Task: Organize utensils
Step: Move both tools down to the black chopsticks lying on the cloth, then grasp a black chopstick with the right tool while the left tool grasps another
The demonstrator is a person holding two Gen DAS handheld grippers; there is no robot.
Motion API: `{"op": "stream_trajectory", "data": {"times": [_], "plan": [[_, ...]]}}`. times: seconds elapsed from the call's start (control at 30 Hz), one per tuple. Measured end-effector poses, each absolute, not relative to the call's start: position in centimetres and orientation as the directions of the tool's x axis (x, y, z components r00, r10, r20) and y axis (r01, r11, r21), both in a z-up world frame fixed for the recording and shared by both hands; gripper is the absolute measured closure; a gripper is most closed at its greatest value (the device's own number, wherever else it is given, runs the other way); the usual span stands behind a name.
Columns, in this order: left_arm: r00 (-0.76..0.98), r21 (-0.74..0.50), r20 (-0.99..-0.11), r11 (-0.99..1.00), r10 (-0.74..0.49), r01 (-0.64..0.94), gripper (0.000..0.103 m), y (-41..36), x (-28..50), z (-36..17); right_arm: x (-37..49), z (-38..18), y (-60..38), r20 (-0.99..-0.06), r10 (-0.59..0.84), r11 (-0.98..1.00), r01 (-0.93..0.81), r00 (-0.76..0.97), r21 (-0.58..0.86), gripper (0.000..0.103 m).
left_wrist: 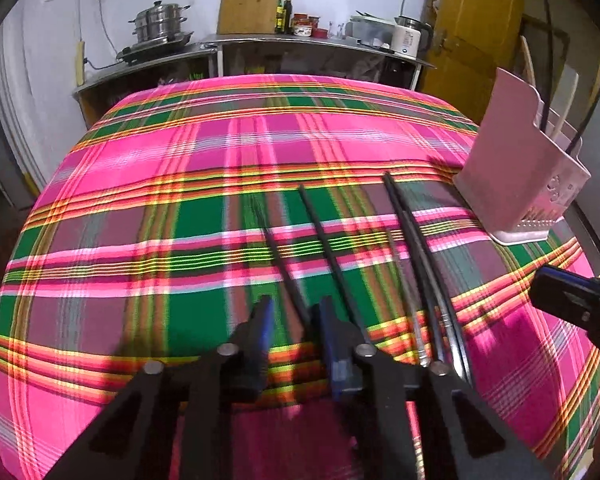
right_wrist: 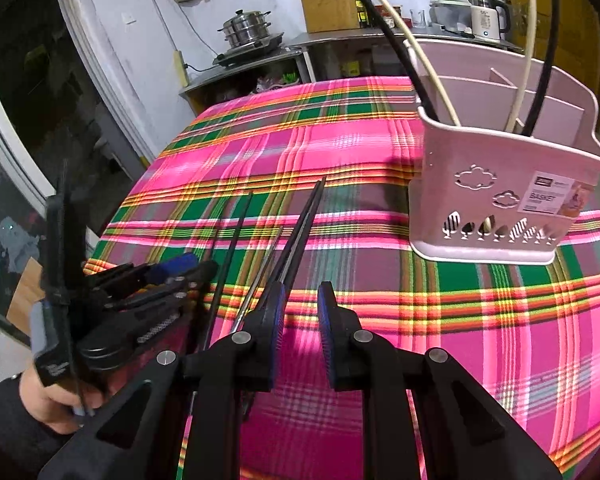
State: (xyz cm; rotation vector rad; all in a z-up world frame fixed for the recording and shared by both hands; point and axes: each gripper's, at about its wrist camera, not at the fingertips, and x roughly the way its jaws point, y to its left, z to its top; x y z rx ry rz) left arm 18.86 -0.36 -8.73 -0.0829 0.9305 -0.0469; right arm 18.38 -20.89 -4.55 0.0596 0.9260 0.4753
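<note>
Chopsticks point(left_wrist: 328, 240) lie loose on the desk point(left_wrist: 140, 184), which is covered with a pink and green checked cloth. They are black and thin, and they fan out away from the two grippers. One black chopstick point(left_wrist: 278, 256) runs between the jaws of the left gripper point(left_wrist: 294, 316). These jaws stand narrow, with blue pads, but I cannot tell if the pads really press on the stick — it is blurred there. Just to the right a pair of black sticks point(left_wrist: 410, 236) lies close together, and a thin silver one point(right_wrist: 260, 276) is between them and the others.

In the right wrist view, the right gripper point(right_wrist: 300, 312) hovers low over the cloth with its jaws a little apart. Nothing is between them; the tapered pair of sticks passes just beside its left finger point(right_wrist: 270, 320).

A pink utensil basket point(right_wrist: 500, 184) stands upright on the desk, at the far right of the loose sticks and well apart from them. It has several compartments. Two black chopsticks point(right_wrist: 404, 60) and two cream ones point(right_wrist: 524, 60) lean in it already.

A person's hand point(right_wrist: 48, 400) in a dark sleeve holds the left gripper. Behind the desk there is a steel counter point(left_wrist: 300, 42) with a steamer pot point(left_wrist: 160, 20), a white kettle point(left_wrist: 410, 36) and a wooden board point(left_wrist: 250, 2).
</note>
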Motion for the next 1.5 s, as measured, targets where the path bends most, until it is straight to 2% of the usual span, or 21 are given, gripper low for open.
{"op": "stream_trajectory", "data": {"times": [0.53, 0.83, 1.07, 1.3, 1.47, 1.5], "plan": [[0.587, -0.202, -0.799, 0.978, -0.131, -0.056, 0.087, 4.2, 18.7, -8.9, 23.6, -8.7, -17.3, -0.813, 0.372, 0.912, -0.341, 0.447, 0.229, 0.085], [0.586, -0.229, -0.797, 0.971, -0.147, -0.068, 0.087, 4.5, 19.0, -8.9, 23.4, -8.8, -17.4, -0.816, 0.343, 0.924, -0.321, 0.465, 0.206, 0.087], [0.581, -0.302, -0.794, 0.945, -0.179, -0.122, 0.087, 5.4, 19.8, -9.0, 25.5, -8.6, -16.4, -0.831, 0.311, 0.935, -0.304, 0.461, 0.181, 0.087], [0.591, -0.269, -0.795, 0.952, -0.133, -0.147, 0.087, 4.6, 20.1, -9.1, 26.4, -8.6, -15.3, -0.837, 0.267, 0.946, -0.295, 0.478, 0.134, 0.087], [0.586, -0.221, -0.805, 0.965, -0.096, -0.144, 0.087, 3.7, 20.3, -9.0, 26.3, -8.7, -15.0, -0.834, 0.246, 0.95, -0.294, 0.493, 0.107, 0.094], [0.584, -0.214, -0.806, 0.966, -0.092, -0.144, 0.09, 3.6, 20.4, -9.0, 26.4, -8.7, -15.0, -0.835, 0.253, 0.949, -0.293, 0.488, 0.116, 0.095]]}}
